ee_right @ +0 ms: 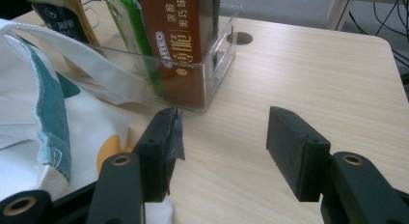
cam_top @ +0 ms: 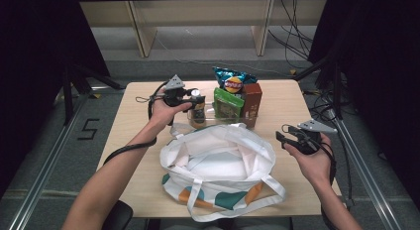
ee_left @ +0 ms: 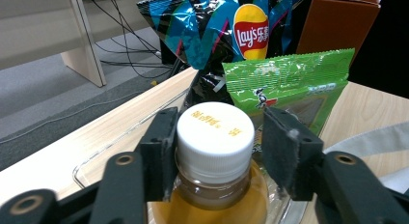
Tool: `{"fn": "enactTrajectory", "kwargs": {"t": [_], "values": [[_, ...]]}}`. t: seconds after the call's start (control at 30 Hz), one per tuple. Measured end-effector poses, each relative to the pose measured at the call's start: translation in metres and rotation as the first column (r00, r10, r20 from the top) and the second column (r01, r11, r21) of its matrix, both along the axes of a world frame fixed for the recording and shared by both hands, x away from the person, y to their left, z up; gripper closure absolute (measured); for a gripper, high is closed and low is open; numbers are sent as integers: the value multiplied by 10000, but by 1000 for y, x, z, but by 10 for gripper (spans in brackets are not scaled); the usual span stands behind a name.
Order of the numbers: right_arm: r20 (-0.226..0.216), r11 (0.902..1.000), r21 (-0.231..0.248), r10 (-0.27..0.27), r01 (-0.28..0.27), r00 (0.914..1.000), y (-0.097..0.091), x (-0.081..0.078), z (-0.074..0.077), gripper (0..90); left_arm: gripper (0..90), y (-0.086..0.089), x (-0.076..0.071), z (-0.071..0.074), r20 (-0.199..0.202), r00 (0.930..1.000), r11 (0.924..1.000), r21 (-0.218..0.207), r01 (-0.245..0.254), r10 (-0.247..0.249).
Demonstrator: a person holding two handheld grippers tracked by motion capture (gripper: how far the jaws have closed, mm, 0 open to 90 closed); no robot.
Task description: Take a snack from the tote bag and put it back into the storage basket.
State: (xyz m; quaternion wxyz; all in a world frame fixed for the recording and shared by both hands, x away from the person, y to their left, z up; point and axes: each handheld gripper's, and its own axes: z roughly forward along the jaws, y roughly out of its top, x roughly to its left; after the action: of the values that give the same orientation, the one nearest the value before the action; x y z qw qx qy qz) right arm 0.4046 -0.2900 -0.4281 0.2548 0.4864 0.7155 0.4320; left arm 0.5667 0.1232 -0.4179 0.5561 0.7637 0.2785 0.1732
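A bottle of amber drink [cam_top: 198, 111] with a white cap [ee_left: 215, 132] stands upright at the left end of a clear plastic bin [ee_right: 220, 57]. My left gripper [cam_top: 194, 94] [ee_left: 222, 125] straddles the cap. One pad lies against it, and a narrow gap shows between the other pad and the cap, so the gripper is open. To the right of the white tote bag [cam_top: 218, 163], my right gripper [cam_top: 283, 135] [ee_right: 222, 132] hovers open over bare table with nothing between its jaws.
The bin also holds a blue chips bag [cam_top: 232, 81] [ee_left: 212, 31], a green snack packet [cam_top: 228, 104] [ee_left: 289, 79] and a brown biscuit box [cam_top: 252, 98] [ee_right: 181, 40]. The tote's mouth gapes upward at the wooden table's [cam_top: 136, 121] front centre. Shelving and cables lie beyond the far edge.
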Motion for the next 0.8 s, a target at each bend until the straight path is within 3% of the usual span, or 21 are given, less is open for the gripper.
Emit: {"fn": "enactTrajectory", "kwargs": {"t": [0.5,0.8], "values": [[26,10000,17,2,-2,10000,0,0,0,461,269,4,-5,6,-66,9999,9995,-298,-138,136],[-21,10000,21,-96,96,10000,0,0,1,461,238,8,-11,8,-17,9999,9992,-371,-167,167]]}}
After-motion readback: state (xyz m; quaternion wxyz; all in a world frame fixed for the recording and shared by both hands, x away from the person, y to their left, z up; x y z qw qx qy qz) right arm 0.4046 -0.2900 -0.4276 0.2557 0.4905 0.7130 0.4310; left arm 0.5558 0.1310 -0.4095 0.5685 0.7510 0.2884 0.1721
